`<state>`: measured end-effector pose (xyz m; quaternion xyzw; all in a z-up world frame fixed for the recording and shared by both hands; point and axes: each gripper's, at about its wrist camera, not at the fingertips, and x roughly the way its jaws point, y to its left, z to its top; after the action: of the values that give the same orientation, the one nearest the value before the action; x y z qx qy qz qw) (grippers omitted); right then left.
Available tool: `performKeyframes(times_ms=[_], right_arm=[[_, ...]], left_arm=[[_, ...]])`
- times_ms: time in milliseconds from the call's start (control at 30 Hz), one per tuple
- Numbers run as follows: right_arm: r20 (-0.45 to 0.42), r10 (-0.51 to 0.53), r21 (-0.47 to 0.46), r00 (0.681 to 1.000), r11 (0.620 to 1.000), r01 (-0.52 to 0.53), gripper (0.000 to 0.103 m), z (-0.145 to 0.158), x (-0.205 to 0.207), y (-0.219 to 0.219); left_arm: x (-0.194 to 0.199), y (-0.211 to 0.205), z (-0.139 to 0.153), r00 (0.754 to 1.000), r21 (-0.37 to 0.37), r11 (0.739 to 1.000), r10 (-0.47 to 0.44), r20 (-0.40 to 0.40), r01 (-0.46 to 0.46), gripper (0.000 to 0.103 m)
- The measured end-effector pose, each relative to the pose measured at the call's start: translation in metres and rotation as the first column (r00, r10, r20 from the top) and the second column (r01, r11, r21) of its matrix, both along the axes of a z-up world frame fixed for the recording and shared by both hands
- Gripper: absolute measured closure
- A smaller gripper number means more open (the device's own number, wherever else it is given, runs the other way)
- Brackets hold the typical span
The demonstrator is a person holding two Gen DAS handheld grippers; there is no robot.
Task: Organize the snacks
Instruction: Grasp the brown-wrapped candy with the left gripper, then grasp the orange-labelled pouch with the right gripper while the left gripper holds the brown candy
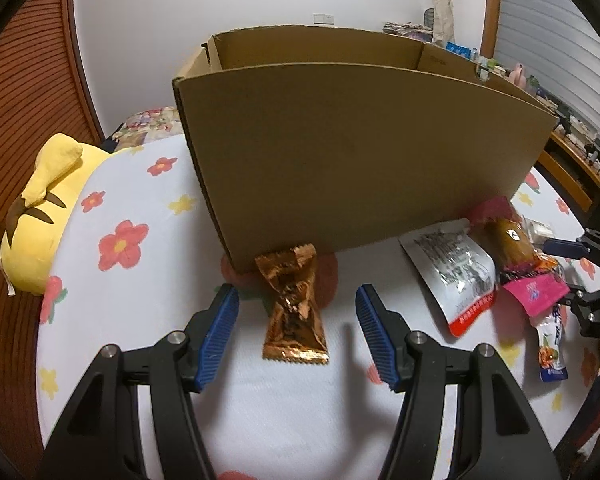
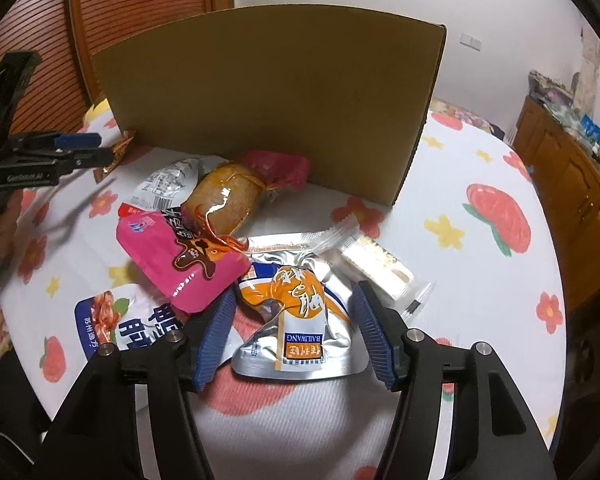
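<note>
Snack in crinkled copper foil wrapper [image 1: 295, 308] lies before the brown cardboard box [image 1: 352, 152], between the wide-open, empty left claw [image 1: 296, 334]; right claw [image 2: 292, 336], also wide open, straddles a silver-orange pouch [image 2: 300, 320].

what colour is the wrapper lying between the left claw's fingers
Shiny copper-gold foil wrapper, seen best in the left wrist view.

This is a bedroom in someone's home. Everything sits on a bed under a white sheet [image 1: 148, 208] printed with red and yellow flowers, and a yellow plush toy [image 1: 40, 208] lies at its edge beside a patterned pillow [image 1: 150, 120]. A slatted wooden door [image 2: 140, 12] stands against a plain white wall with a light switch [image 1: 323, 19]. Along one side runs a wooden cabinet [image 2: 572, 184], its top crowded with bottles and small household clutter [image 2: 596, 136].
</note>
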<state>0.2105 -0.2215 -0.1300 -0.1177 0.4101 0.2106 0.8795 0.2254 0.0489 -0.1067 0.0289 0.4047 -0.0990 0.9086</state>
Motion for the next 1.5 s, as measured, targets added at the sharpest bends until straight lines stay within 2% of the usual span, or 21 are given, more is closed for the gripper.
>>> performKeyframes(times_ms=[167, 367, 567, 700, 1000, 1367, 1500], right_arm=[[0.008, -0.001, 0.000, 1.000, 1.000, 0.001, 0.041, -0.001, -0.001, 0.001], [0.011, -0.003, 0.001, 1.000, 1.000, 0.003, 0.041, 0.000, -0.001, 0.002], [0.018, -0.010, -0.002, 1.000, 1.000, 0.010, 0.041, 0.000, -0.003, 0.002], [0.016, -0.009, 0.001, 1.000, 1.000, 0.009, 0.041, 0.000, -0.003, 0.002], [0.015, -0.009, 0.002, 1.000, 1.000, 0.009, 0.041, -0.001, -0.003, 0.002], [0.013, -0.009, 0.004, 1.000, 1.000, 0.009, 0.041, -0.001, -0.003, 0.003], [0.012, -0.008, 0.004, 1.000, 1.000, 0.008, 0.041, -0.001, -0.002, 0.002]], left_arm=[[0.009, 0.005, -0.006, 1.000, 0.000, 1.000, 0.013, -0.018, -0.013, 0.043], [0.011, 0.002, -0.015, 0.999, -0.013, 1.000, -0.003, -0.040, 0.003, 0.069], [0.006, -0.004, -0.017, 0.999, 0.004, 1.000, -0.020, -0.034, 0.020, 0.083], [0.000, -0.004, -0.017, 0.999, 0.018, 0.999, -0.027, -0.027, 0.027, 0.084], [-0.037, -0.004, -0.005, 0.998, -0.007, 0.998, -0.059, 0.016, 0.059, 0.083], [-0.080, -0.021, 0.012, 0.992, -0.075, 0.992, -0.097, 0.075, 0.102, 0.083], [-0.090, -0.026, 0.013, 0.990, -0.113, 0.985, -0.123, 0.069, 0.131, 0.083]])
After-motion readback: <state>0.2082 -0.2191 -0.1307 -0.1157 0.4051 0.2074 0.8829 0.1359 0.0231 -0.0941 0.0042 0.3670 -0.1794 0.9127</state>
